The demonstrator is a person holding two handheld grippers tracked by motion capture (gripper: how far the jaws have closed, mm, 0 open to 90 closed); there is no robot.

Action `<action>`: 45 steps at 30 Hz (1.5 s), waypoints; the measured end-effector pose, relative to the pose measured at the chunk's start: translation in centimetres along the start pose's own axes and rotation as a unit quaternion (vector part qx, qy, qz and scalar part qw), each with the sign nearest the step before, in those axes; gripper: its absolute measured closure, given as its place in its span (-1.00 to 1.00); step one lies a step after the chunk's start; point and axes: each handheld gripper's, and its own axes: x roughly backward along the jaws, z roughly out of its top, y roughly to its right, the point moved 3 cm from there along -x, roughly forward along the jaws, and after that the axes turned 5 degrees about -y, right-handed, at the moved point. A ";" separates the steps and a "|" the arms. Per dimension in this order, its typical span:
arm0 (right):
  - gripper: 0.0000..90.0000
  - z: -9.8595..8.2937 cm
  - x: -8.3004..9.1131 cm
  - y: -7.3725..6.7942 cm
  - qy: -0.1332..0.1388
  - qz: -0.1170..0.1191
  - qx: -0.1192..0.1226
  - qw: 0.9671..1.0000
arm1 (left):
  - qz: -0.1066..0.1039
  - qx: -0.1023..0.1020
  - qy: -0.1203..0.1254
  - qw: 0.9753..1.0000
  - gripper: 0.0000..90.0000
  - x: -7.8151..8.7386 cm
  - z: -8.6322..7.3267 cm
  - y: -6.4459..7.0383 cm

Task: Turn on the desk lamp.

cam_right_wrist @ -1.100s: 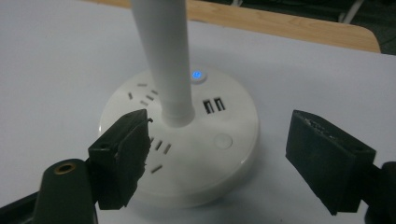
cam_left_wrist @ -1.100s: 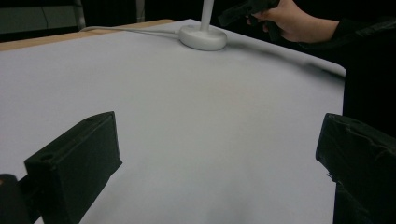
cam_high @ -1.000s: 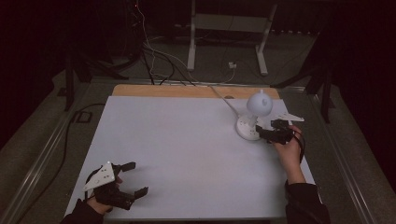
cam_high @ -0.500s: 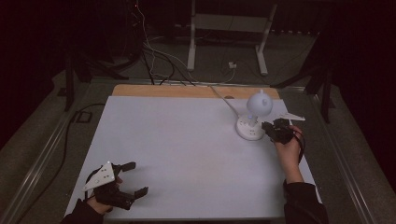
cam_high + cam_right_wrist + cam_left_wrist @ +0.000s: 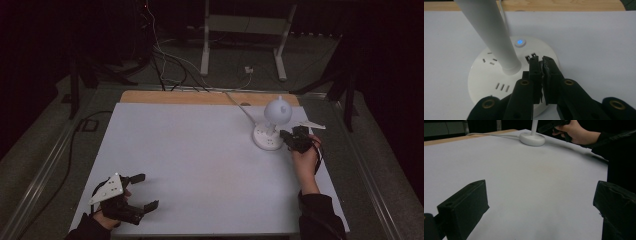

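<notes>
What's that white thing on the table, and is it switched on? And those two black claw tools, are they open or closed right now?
Desk lamp: upright on its round base, no glow visible from its head.
Power button: lit blue, on the base.
Lamp cord: attached, trailing off the table's far edge.
Left gripper: open, holding nothing.
Right gripper: shut, empty, tips over the base, short of the button.

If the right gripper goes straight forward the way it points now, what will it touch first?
Probably the lamp base: the right gripper, jaws shut, already hovers over its rim, aimed toward the lit blue button beside the white stem. Its height above the base is unclear.
</notes>
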 end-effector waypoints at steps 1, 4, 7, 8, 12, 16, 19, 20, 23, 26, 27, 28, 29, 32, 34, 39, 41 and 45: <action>0.92 0.0 0.0 0.0 0.002 0.000 -0.001 1.000 | 0.001 0.001 0.000 1.000 -0.99 0.0 0.0 0.0; 0.92 0.0 -0.2 -0.1 0.003 0.000 -0.006 1.000 | 0.000 0.000 -0.001 1.000 -0.99 0.0 0.0 0.0; 0.92 0.0 -0.3 -0.2 0.001 0.001 -0.005 1.000 | 0.000 0.002 -0.001 1.000 -0.99 0.0 0.0 0.0; 0.92 -0.1 -0.4 -0.2 0.002 0.002 -0.006 1.000 | 0.000 0.001 -0.001 1.000 -0.99 0.0 0.0 0.0; 0.92 -0.1 -0.4 -0.3 0.004 0.000 -0.010 1.000 | 0.000 0.002 0.000 1.000 -0.99 0.0 0.0 0.0; 0.92 -0.3 -0.5 -0.3 0.001 -0.003 -0.007 1.000 | 0.000 0.001 0.000 1.000 -0.99 0.0 0.0 0.0; 0.92 -0.5 -0.6 -0.2 0.001 -0.003 -0.011 1.000 | 0.000 0.002 0.000 1.000 -0.99 0.0 0.0 0.0; 0.92 -0.5 -0.6 -0.2 0.001 -0.002 -0.011 1.000 | 0.000 0.002 0.000 1.000 -0.99 0.0 0.0 0.0; 0.92 -0.5 -0.6 -0.2 -0.001 -0.004 -0.009 1.000 | 0.000 0.003 0.000 1.000 -0.99 0.0 0.0 0.0; 0.92 -0.5 -0.6 -0.2 -0.002 -0.003 -0.009 1.000 | -0.001 0.001 0.000 1.000 -0.99 0.0 0.0 0.0; 0.92 -0.5 -0.6 -0.1 -0.001 -0.003 -0.008 1.000 | -0.001 0.001 0.000 1.000 -0.99 0.0 0.0 0.0; 0.93 -0.5 -0.6 -0.1 -0.002 -0.004 -0.007 1.000 | -0.001 0.002 0.000 1.000 -0.99 0.0 0.0 0.0; 0.93 -0.5 -0.6 -0.1 -0.003 -0.013 -0.005 1.000 | -0.001 0.002 0.000 1.000 -0.99 0.0 0.0 0.0; 0.93 -0.5 -0.6 0.1 -0.003 -0.006 -0.009 1.000 | -0.002 0.001 -0.001 1.000 -0.99 0.0 0.0 0.0; 0.93 -0.5 -0.6 0.0 -0.006 -0.010 0.001 1.000 | -0.001 0.002 -0.001 1.000 -0.99 0.0 0.0 0.0; 0.93 -0.5 -0.7 -0.3 -0.006 -0.024 0.016 1.000 | -0.001 0.000 -0.001 1.000 -0.99 0.0 0.0 0.0; 0.93 -0.4 -0.7 -0.4 -0.006 -0.025 0.018 1.000 | -0.001 0.000 0.000 1.000 -0.99 0.0 0.0 0.1; 0.89 -0.4 -0.2 -0.2 0.019 -0.015 0.001 1.000 | 0.000 0.003 0.003 1.000 -0.99 0.1 0.0 -0.1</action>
